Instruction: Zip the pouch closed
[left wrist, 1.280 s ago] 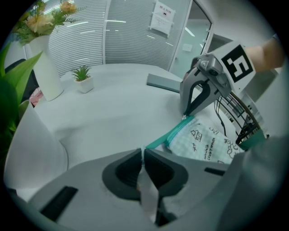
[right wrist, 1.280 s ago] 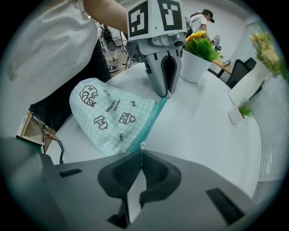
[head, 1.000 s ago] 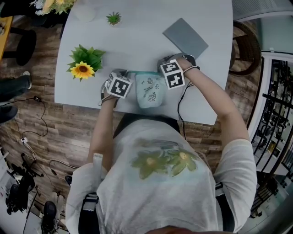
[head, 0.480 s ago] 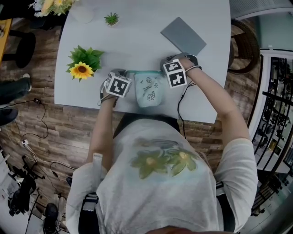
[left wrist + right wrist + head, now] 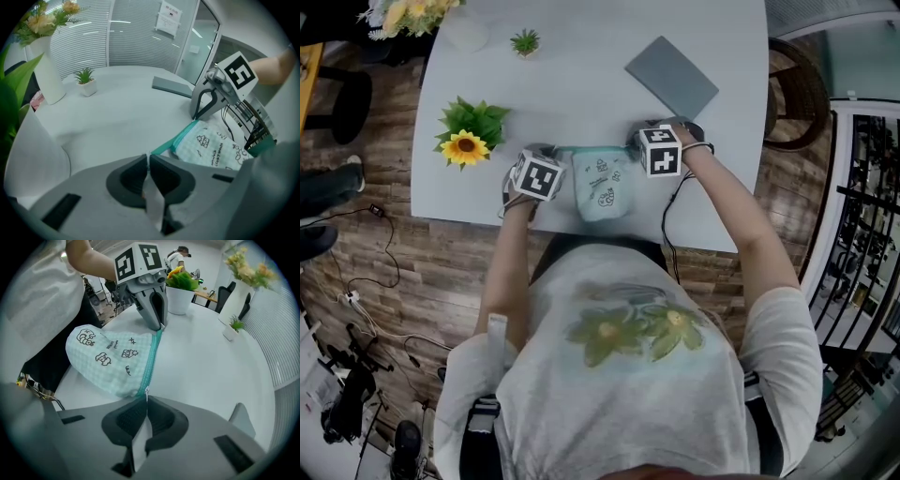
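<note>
A mint checked pouch (image 5: pixel 602 186) with small drawings lies near the table's front edge. Its teal zipper (image 5: pixel 151 357) runs along the far side and looks closed along the length I can see. My left gripper (image 5: pixel 148 157) is shut on the left end of the zipper tape, at the pouch's left corner (image 5: pixel 559 154). My right gripper (image 5: pixel 146 398) is shut on the small metal zipper pull (image 5: pixel 146 391) at the pouch's right end (image 5: pixel 637 148). Each gripper shows in the other's view, the right gripper (image 5: pixel 206 101) and the left gripper (image 5: pixel 151 310).
A grey notebook (image 5: pixel 672 75) lies behind the right gripper. A potted sunflower (image 5: pixel 467 141) stands left of the pouch, with a small green plant (image 5: pixel 525 40) and a white vase (image 5: pixel 47 75) further back. The table edge (image 5: pixel 572 230) runs just before the pouch.
The right gripper has rolled at the pouch's right end, so its marker cube now sits squarer. The left gripper and the pouch have stayed put.
</note>
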Action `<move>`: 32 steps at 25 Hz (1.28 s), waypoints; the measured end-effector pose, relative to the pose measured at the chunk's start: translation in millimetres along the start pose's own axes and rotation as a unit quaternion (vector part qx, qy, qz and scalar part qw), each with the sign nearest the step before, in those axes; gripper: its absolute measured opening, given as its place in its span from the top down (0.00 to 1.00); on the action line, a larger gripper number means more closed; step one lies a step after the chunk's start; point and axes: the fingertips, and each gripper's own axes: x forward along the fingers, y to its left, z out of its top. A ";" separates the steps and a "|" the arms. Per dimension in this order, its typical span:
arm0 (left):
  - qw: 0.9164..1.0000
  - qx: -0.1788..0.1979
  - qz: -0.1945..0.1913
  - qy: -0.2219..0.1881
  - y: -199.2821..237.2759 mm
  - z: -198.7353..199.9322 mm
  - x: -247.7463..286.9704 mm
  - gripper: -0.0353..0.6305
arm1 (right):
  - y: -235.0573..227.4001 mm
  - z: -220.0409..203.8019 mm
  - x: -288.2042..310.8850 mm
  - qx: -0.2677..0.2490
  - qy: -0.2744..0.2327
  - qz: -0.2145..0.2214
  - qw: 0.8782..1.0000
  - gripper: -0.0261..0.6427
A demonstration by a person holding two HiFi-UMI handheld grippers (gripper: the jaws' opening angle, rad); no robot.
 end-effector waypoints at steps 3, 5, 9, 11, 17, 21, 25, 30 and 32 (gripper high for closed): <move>1.000 0.002 0.007 0.000 3.0 0.6 -3.1 0.91 | -0.5 0.5 0.3 0.024 -0.012 -0.009 1.000 0.93; 1.000 0.003 0.012 -0.003 3.3 0.7 -3.4 0.91 | -0.5 0.6 -0.5 0.044 -0.021 -0.012 0.999 0.93; 1.000 -0.011 0.008 -0.020 0.5 -1.9 -1.8 0.91 | 1.2 1.1 -3.2 0.070 -0.030 -0.028 0.997 0.93; 0.998 -0.036 0.002 -0.047 3.0 0.6 -5.3 0.91 | 0.3 -0.1 -3.5 0.097 -0.033 -0.040 0.994 0.93; 0.986 -0.130 -0.043 -0.098 3.7 -0.8 -10.2 0.90 | 2.5 -2.2 -10.4 0.208 -0.080 -0.058 0.973 0.93; 0.981 -0.152 -0.032 -0.116 5.0 1.8 -17.8 0.83 | -2.6 3.0 -26.2 0.329 -0.162 -0.072 0.927 0.91; 0.973 -0.176 -0.022 -0.149 7.0 8.6 -31.9 0.79 | -8.9 7.2 -46.1 0.408 -0.228 -0.099 0.878 0.83; 0.964 -0.176 -0.004 -0.200 4.1 23.8 -61.3 0.77 | -17.1 11.6 -80.0 0.454 -0.274 -0.182 0.828 0.83; 0.958 -0.171 0.013 -0.231 2.4 33.5 -79.4 0.77 | -18.1 15.8 -96.2 0.468 -0.291 -0.215 0.806 0.83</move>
